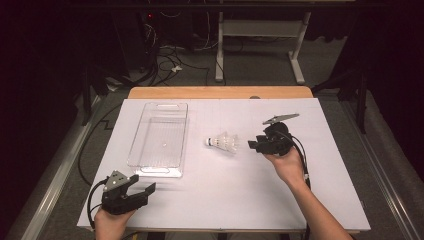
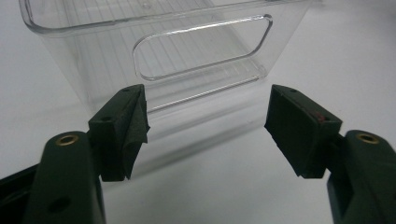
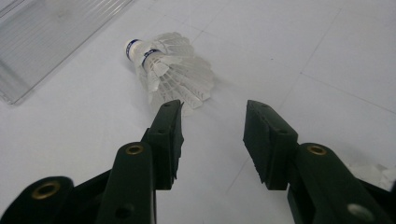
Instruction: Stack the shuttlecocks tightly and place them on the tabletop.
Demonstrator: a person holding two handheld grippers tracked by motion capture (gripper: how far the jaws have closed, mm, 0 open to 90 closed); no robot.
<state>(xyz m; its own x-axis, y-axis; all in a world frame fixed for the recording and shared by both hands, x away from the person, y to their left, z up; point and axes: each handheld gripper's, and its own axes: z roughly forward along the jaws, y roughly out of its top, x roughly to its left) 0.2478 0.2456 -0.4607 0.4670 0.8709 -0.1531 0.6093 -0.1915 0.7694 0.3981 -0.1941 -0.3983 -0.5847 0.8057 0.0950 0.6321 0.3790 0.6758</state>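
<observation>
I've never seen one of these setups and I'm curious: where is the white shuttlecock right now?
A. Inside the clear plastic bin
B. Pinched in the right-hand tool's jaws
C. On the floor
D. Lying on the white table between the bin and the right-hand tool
D: the shuttlecock lies on its side on the white table, right of the clear bin and just ahead of the right gripper, whose jaws stand apart with nothing between them.

Bright tabletop, dark surroundings; gripper views soft.

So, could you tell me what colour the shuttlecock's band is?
Blue, on the white feathered shuttlecock; clearest in the right gripper view.
</observation>
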